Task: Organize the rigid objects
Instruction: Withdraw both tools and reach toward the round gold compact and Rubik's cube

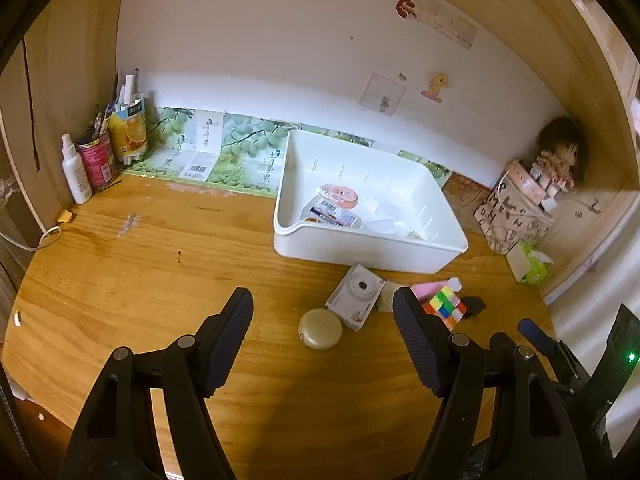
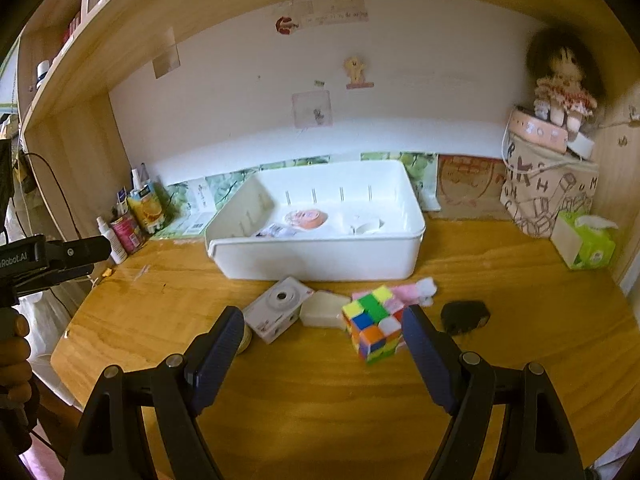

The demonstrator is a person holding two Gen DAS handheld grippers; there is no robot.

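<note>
Right wrist: glossy blocky cube (image 2: 374, 326), woodgrain desk (image 2: 320, 400).

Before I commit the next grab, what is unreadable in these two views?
- Round beige case: right wrist view, mostly behind the right claw finger.
- White bin contents: near wall hides the front floor; items blurred.
- Black object: left wrist view, small, beside the cube.

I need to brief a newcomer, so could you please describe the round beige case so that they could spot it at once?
Find the white bin on the wooden desk. In front of it lies a row of small items; the round beige case is leftmost, beside the white camera. It is the only round, plain-coloured one.
</note>
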